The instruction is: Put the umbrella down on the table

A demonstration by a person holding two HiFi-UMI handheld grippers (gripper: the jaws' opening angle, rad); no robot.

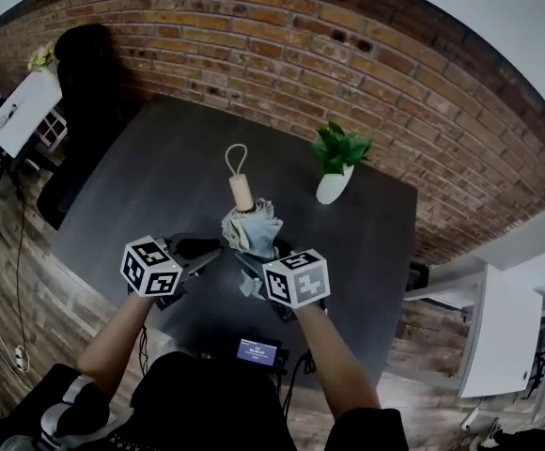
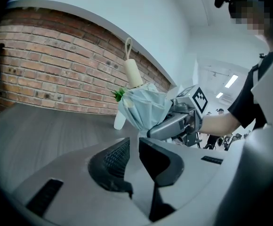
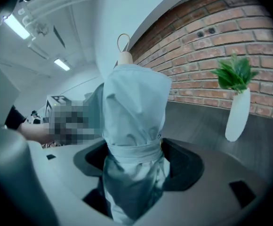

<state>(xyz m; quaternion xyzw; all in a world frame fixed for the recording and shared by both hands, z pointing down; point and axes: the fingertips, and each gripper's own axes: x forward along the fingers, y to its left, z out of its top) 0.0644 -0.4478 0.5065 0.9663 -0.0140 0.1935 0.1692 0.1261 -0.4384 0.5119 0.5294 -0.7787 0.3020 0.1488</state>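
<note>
A folded pale blue umbrella (image 1: 252, 231) with a wooden handle (image 1: 241, 194) and cord loop stands nearly upright over the dark table (image 1: 150, 177). My right gripper (image 1: 258, 263) is shut on the umbrella (image 3: 134, 112) at its wrapped strap, the fabric filling the space between the jaws. To its left, my left gripper (image 1: 207, 251) is clear of the umbrella; in the left gripper view its jaws (image 2: 134, 147) stand slightly apart with nothing between them, and the umbrella (image 2: 143, 106) and right gripper (image 2: 176, 122) show just ahead.
A green plant in a white vase (image 1: 334, 184) stands at the table's back right, near the brick wall (image 1: 282, 54). A small screen device (image 1: 256, 350) sits at the near edge. A black chair (image 1: 80, 83) and a white desk (image 1: 23, 111) are off to the left.
</note>
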